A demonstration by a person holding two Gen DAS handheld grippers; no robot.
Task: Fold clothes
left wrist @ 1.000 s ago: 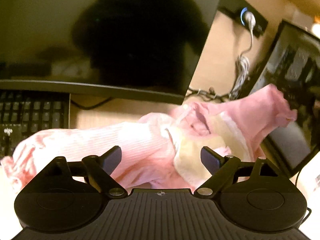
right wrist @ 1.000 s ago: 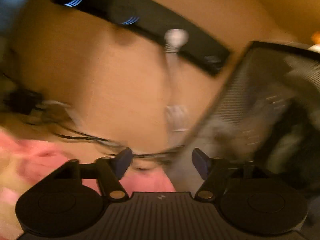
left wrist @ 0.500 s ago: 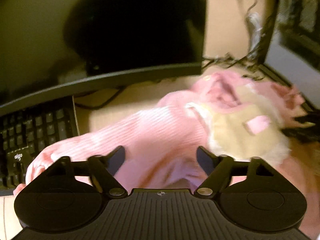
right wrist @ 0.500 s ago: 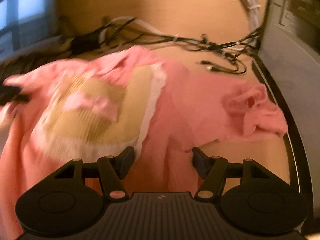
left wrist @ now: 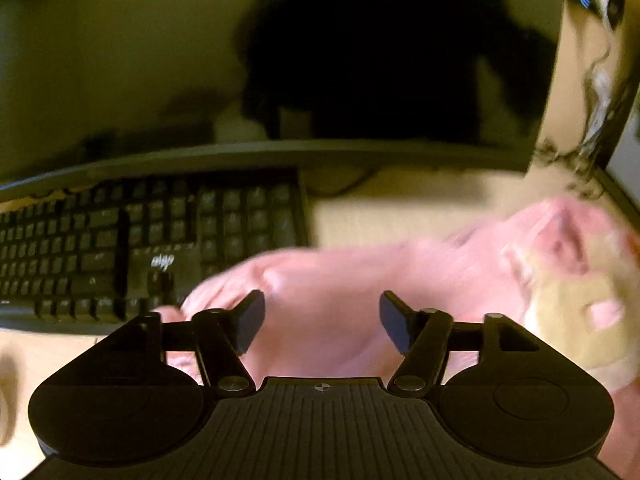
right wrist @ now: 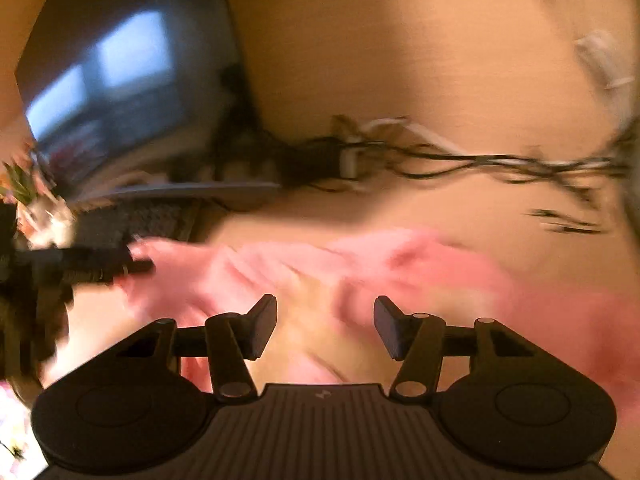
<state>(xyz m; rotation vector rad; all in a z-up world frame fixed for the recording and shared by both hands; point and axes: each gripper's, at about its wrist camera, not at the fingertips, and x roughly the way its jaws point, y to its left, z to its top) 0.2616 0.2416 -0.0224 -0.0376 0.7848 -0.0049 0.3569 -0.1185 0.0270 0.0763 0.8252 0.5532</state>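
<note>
Pink clothing (left wrist: 348, 292), a ribbed garment with a cream patch (left wrist: 576, 320) on its front, is lying spread across the pale wooden desk (left wrist: 400, 208) where we are working, and both our views are smearing with motion blur. We are seeing a black keyboard (left wrist: 140, 248) sitting to the left on the desk, with the garment's left end reaching just beside, perhaps onto, its near right corner. A dark monitor (left wrist: 280, 60) is standing behind the keyboard, and a tangle of black and white cables (right wrist: 460, 156) is trailing along the back of the desk by the tan wall (right wrist: 400, 40). The garment's long axis is running left to right across both views, with one sleeve stretching toward the keyboard and the cream patch lying toward the right in the left wrist view. We are holding our left gripper (left wrist: 322, 322) tilted down over the sleeve, its jaws apart and opening, with pink fabric showing between them but unpinched. Our right gripper (right wrist: 325, 326) is hovering over the garment's middle, jaws apart and closing, with blurred cloth lying beneath the gap.
</note>
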